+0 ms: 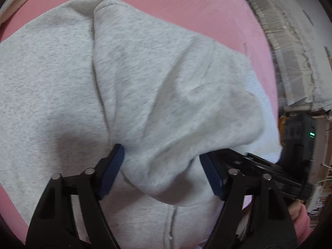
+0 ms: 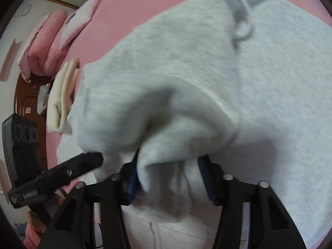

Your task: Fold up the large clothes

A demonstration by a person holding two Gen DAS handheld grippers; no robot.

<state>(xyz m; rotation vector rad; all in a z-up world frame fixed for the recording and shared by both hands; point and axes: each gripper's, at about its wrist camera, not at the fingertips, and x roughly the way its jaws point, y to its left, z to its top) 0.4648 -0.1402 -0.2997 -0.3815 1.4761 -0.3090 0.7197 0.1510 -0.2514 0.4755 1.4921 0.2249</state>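
Observation:
A light grey zip hoodie [image 1: 62, 83] lies on a pink bed [image 1: 186, 0]. A fold of its cloth [image 1: 166, 134] is lifted over the body, with the zipper [image 1: 171, 224] showing below it. My left gripper [image 1: 164, 172] has its blue pads wide apart with the bunched fold between them. In the right wrist view the hoodie [image 2: 269, 83] fills the frame, its white drawstring [image 2: 242, 6] at the top. My right gripper [image 2: 170, 176] also stands wide around a hanging bunch of grey cloth [image 2: 166, 166]. The left gripper's finger [image 2: 78, 168] shows just to its left.
Folded cream cloth [image 2: 62, 95] and pink bedding [image 2: 47, 41] lie at the bed's far side. A white pillow [image 2: 81, 20] lies near them. Shelves with pale clutter [image 1: 290, 51] stand past the bed's right edge. The other gripper's black body [image 1: 296, 145] is close by.

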